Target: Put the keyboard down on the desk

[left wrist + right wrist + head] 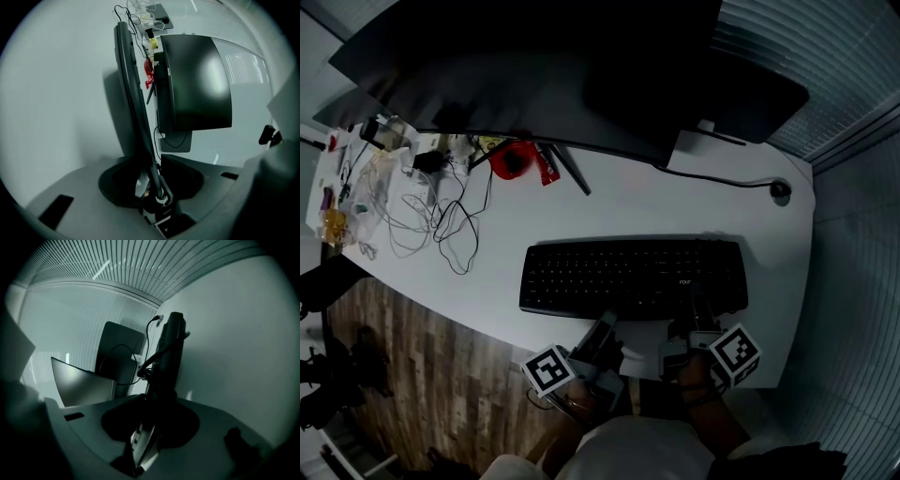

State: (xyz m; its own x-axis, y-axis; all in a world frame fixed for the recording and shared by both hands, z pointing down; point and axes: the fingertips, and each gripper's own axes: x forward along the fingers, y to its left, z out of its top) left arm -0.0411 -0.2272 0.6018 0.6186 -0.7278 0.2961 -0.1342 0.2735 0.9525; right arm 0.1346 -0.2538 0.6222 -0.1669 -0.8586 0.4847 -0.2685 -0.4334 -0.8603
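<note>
The keyboard (pixel 633 277) lies flat at the near side of the surface (pixel 675 202), so I judge it set down. My left gripper (pixel 602 330) is released, its jaws loose around the keyboard's near edge. My right gripper (pixel 700 317) clamps that edge further right. Next I should loosen it and draw both clear.

Black full-size keyboard (pixel 633 277), low-profile, dark keys with faint legends. Lies flat, keys up, on the white surface (pixel 675 202), close to its front edge and toward its rounded right end. Long axis roughly parallel to that front edge, left end angled slightly nearer it. Seen edge-on from both gripper views as 1 thin dark slab resting on the white top. Near long edge reaches between the spread jaws of the left gripper (pixel 602 330) at mid-length; right part of that edge clamped by the right gripper (pixel 700 314).
</note>
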